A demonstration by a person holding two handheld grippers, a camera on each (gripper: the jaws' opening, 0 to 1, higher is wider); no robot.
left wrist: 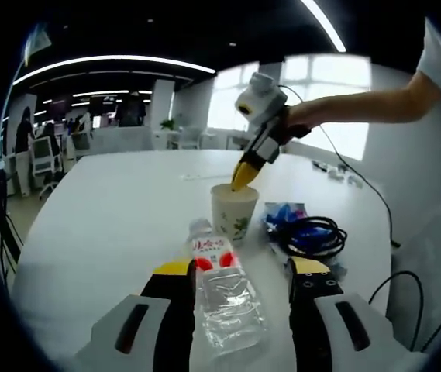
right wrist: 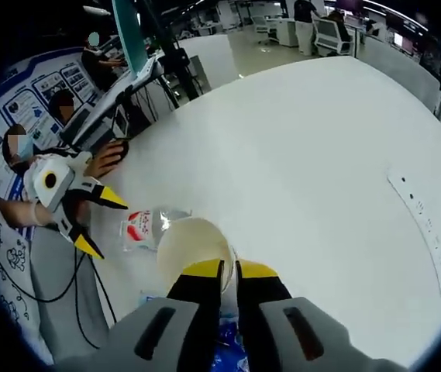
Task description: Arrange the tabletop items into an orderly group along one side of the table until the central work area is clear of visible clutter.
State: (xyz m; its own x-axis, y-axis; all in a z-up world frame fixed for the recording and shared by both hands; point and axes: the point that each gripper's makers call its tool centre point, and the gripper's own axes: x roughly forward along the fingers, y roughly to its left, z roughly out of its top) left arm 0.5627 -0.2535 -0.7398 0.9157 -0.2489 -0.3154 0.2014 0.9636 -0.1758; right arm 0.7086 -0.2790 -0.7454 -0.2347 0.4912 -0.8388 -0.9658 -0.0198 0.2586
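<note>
A clear water bottle with a red and white label lies on the white table, cap pointing away. My left gripper is open and straddles it, its jaws on either side of the bottle's body. Just beyond stands a white paper cup with a leaf print. My right gripper reaches in from the right, yellow tips at the cup's rim. In the right gripper view, my right gripper is shut on the near rim of the cup, with the bottle and the open left gripper to its left.
A coil of black cable and a blue packet lie right of the cup. More small items sit near the far right edge. A slim strip is set in the table. Office desks and chairs stand beyond.
</note>
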